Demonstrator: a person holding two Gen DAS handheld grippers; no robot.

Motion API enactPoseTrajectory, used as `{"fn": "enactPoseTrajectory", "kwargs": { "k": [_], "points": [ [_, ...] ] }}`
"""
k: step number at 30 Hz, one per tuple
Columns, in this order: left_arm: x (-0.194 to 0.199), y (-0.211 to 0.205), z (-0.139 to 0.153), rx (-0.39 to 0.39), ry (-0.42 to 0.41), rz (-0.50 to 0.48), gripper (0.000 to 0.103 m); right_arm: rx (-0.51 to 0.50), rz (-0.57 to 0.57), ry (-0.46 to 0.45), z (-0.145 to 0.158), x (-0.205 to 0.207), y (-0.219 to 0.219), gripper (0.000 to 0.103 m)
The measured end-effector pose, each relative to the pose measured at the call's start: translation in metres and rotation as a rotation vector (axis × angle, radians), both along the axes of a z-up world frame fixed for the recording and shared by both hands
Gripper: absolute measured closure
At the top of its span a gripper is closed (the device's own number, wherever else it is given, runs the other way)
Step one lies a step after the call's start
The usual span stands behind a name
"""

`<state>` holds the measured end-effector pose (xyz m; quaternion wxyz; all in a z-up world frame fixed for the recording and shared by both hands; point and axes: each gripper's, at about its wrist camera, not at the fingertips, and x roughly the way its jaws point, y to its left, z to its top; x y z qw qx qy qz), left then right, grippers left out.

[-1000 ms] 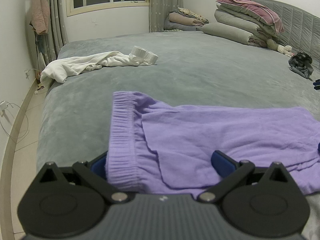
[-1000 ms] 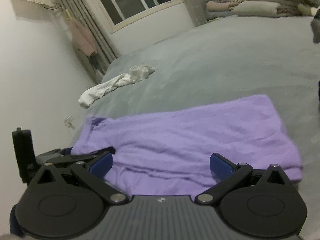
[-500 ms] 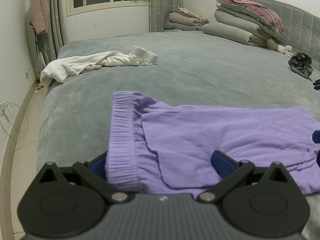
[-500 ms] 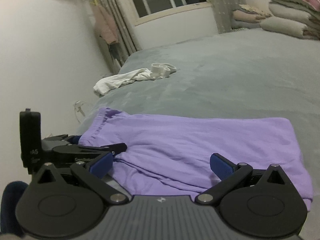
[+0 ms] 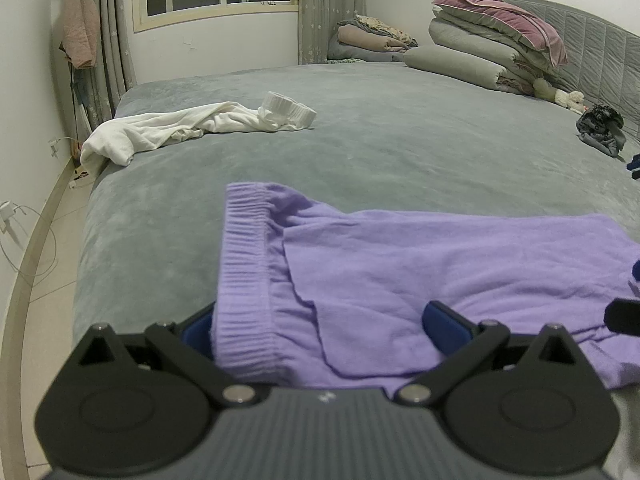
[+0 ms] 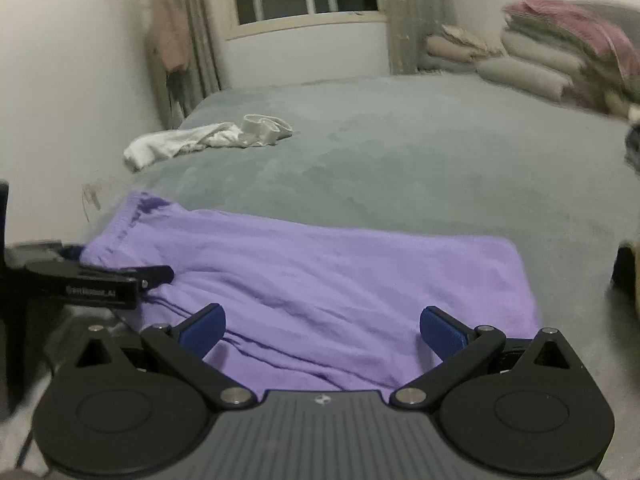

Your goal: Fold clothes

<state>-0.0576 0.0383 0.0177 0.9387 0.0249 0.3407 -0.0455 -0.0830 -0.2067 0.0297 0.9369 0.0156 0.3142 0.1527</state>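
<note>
A purple garment [image 5: 440, 260] lies flat across the near part of the grey bed [image 5: 400, 148], its ribbed waistband [image 5: 244, 272] at the left end. My left gripper [image 5: 320, 320] is open at the near edge, the waistband corner lying between its wide-spread fingers. In the right wrist view the purple garment [image 6: 320, 272] stretches from left to right. My right gripper [image 6: 322, 322] is open just above its near edge, with cloth beneath the gap. The left gripper [image 6: 100, 276] shows there at the left, at the waistband end.
A crumpled white garment [image 5: 160, 132] lies at the bed's far left. Stacked quilts and pillows [image 5: 492, 48] sit by the headboard, with a dark piece of clothing [image 5: 600, 128] at the right. The bed's left edge drops to a tiled floor [image 5: 44, 280] with a cable.
The right gripper has turned and shifted, so the garment now lies squarely ahead of it, and its tip now shows at the right edge of the left view. The left gripper has held still.
</note>
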Motion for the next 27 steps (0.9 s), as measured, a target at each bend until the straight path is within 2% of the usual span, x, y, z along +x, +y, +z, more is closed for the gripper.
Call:
{"fn": "enactPoseTrajectory", "kwargs": {
  "k": [7, 12, 21, 27],
  "points": [
    [0.000, 0.000, 0.000, -0.001, -0.001, 0.000, 0.000, 0.042, 0.025, -0.010, 0.002, -0.005, 0.001, 0.000],
    [-0.001, 0.000, 0.000, 0.000, -0.002, 0.000, 0.000, 0.054, 0.058, 0.017, -0.003, -0.004, 0.000, 0.000],
    [-0.001, 0.000, 0.000, 0.000, -0.004, 0.000, 0.000, 0.069, 0.030, 0.031, -0.003, -0.002, 0.001, 0.000],
    [-0.001, 0.000, 0.000, 0.000, -0.004, 0.000, 0.000, 0.113, 0.009, 0.058, -0.005, -0.001, -0.007, 0.000]
  ]
}}
